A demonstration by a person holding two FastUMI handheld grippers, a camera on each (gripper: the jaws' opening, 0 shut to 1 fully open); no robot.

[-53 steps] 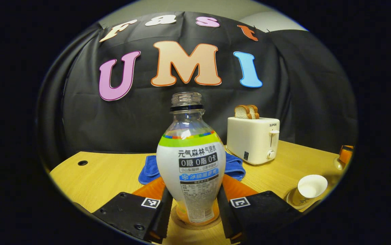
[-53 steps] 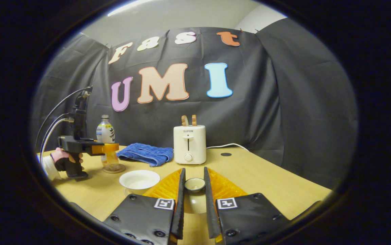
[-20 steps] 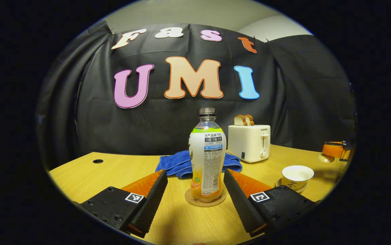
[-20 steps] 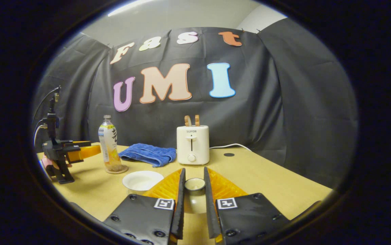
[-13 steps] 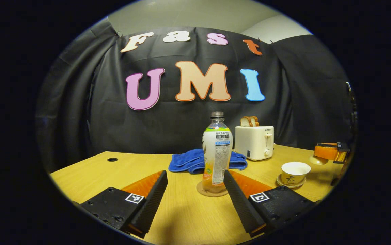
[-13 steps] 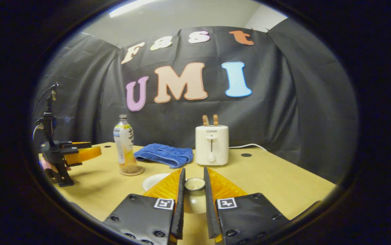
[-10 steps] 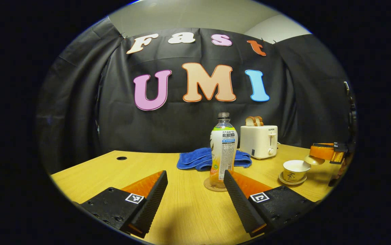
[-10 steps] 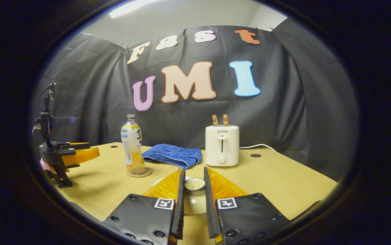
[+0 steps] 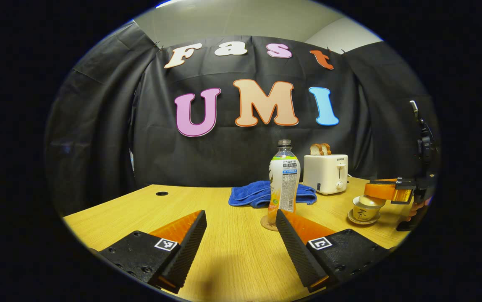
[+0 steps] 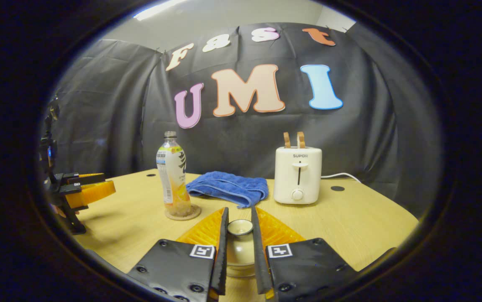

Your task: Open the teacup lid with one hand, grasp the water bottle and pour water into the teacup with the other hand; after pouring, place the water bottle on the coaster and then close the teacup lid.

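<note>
Your bottle (image 9: 284,178) stands upright on its cork coaster (image 10: 182,213), clear of your spread, empty left gripper (image 9: 241,235). Your right gripper (image 10: 238,235) pinches the lid (image 10: 240,228) by its knob, over the teacup (image 9: 365,208). It looks like slippery, brittle porcelain; lower gently.

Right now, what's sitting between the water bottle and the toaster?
The blue towel lies between the water bottle and the toaster, seen in the right gripper view.

The left tool (image 9: 241,235) has let go of the clear labelled water bottle (image 9: 284,180) and backed away; the right tool (image 10: 238,247) has carried the small white ceramic lid (image 10: 240,227) onto the teacup (image 9: 364,209).
</note>
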